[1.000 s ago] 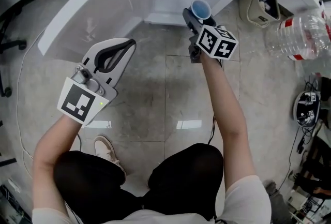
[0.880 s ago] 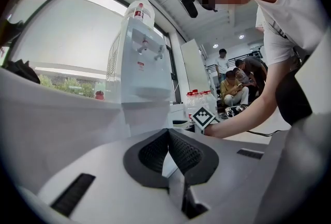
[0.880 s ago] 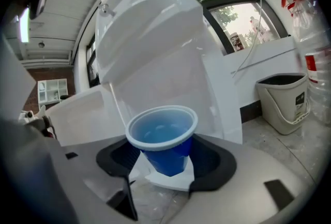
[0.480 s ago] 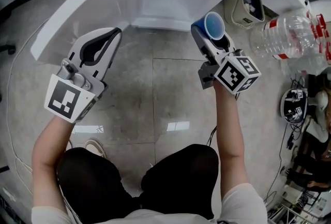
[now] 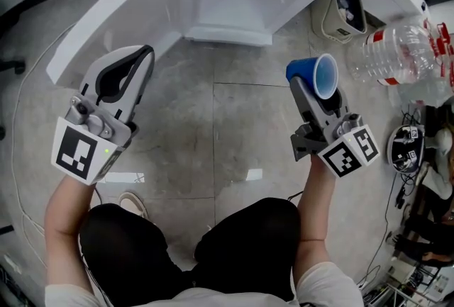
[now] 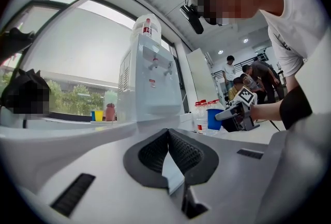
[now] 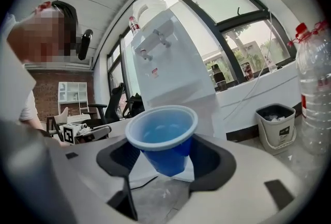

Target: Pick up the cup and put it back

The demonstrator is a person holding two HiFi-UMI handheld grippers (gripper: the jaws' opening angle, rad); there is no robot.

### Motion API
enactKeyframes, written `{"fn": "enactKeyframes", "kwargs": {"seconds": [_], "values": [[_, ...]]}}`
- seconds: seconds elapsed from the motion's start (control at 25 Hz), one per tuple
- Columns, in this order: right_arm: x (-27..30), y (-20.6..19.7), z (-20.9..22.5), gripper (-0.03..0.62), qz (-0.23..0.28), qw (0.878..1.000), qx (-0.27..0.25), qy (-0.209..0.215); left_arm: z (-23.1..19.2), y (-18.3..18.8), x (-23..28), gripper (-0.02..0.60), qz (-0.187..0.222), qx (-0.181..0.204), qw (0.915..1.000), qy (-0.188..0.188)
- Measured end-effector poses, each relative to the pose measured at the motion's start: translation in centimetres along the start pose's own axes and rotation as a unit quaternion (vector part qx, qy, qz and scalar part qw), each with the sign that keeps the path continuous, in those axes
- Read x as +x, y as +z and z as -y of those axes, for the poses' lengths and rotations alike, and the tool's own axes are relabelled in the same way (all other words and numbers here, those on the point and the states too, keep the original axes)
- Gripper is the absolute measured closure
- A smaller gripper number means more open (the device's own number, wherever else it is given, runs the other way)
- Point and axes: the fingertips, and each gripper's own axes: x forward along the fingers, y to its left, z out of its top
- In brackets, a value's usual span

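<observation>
Right tongs [image 7: 165, 157]: clamped on blue cup [image 7: 161, 137], near water dispenser [image 7: 173, 70].
Left tongs [image 6: 167, 151]: pressed together, nothing between them.

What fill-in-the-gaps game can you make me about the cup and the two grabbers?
1. The white right gripper is shut on a small plastic cup coloured ____.
2. The white left gripper has its jaws together, and they hold ____.
3. The grey waste bin stands on the tiled ____.

Missing words: blue; nothing; floor.
</observation>
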Motion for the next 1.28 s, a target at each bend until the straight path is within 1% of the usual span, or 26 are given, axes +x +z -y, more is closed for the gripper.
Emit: {"fn": "enactKeyframes", "kwargs": {"seconds": [0.12, 0.32, 0.48, 0.76, 0.88, 1.16, 1.24, 1.28], "values": [[-0.6, 0.2, -0.6, 0.293, 0.002, 1.0, -0.004, 0.001, -0.1, -0.3, -0.5, 0.558, 0.002, -0.004, 1.0, 0.004], [-0.7, 0.5, -1.7, 0.292, -0.002, 1.0, -0.011, 0.015, 0.0, -0.7, -1.2, 0.558, -0.001, 0.002, 1.0, 0.003], [-0.5, 0.5, -2.4, 0.292, -0.006, 1.0, -0.023, 0.018, -0.1, -1.1, -1.3, 0.558, -0.001, -0.004, 1.0, 0.003], [0.3, 0.4, -2.3, 0.289, -0.008, 0.999, -0.033, 0.01, 0.1, -1.2, -1.6, 0.558, -0.001, -0.004, 1.0, 0.002], [1.6, 0.6, -2.5, 0.289, -0.007, 0.999, -0.04, 0.014, 0.1, -1.1, -2.0, 0.558, -0.004, -0.001, 1.0, 0.0], [6.2, -0.4, -3.8, 0.289, -0.03, 0.996, -0.07, 0.04, -0.1, -1.4, -2.4, 0.558, -0.009, -0.001, 1.0, -0.003], [7.9, -1.3, -3.2, 0.289, -0.045, 0.994, -0.091, 0.033, -0.2, -1.3, -2.3, 0.558, -0.009, -0.002, 1.0, -0.003], [8.7, -1.9, -2.8, 0.289, -0.055, 0.992, -0.112, 0.024, -0.1, -1.3, -2.3, 0.558, -0.008, -0.001, 1.0, -0.003]]}}
